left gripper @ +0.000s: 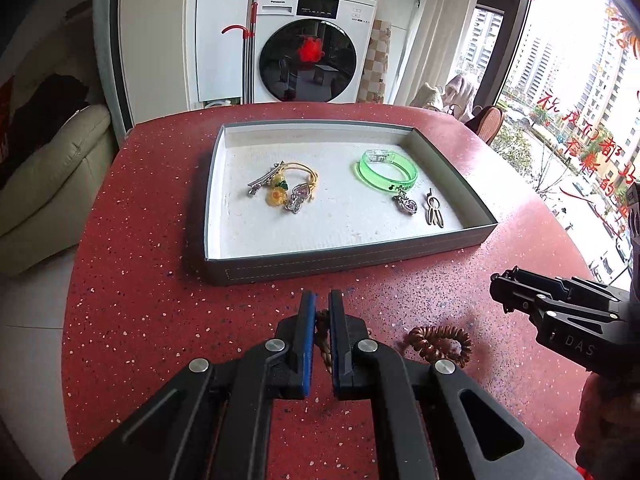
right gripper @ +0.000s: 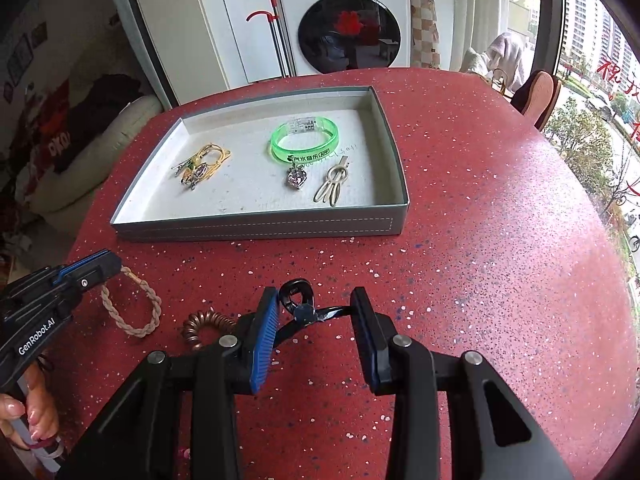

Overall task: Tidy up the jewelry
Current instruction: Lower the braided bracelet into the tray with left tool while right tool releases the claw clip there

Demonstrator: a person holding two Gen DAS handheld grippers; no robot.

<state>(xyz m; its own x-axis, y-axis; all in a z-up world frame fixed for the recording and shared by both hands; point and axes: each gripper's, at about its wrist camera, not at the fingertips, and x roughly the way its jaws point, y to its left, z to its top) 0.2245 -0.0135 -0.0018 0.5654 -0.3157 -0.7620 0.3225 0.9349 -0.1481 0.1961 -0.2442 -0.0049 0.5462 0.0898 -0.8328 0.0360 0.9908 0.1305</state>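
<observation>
Over on the left, the left gripper [right gripper: 105, 263] has its fingers clamped tight on the braided beige bracelet [right gripper: 132, 307], whose loop hangs over the red bench [right gripper: 480, 240]; next along, a copper coil hair tie [right gripper: 206, 326] lies on the bench; then the right gripper [right gripper: 316, 312], fingers partly spread, holds a black hair clip [right gripper: 298, 304] between them; beyond sits the grey tray [right gripper: 256, 226] with the green bangle [right gripper: 304, 142] inside
</observation>
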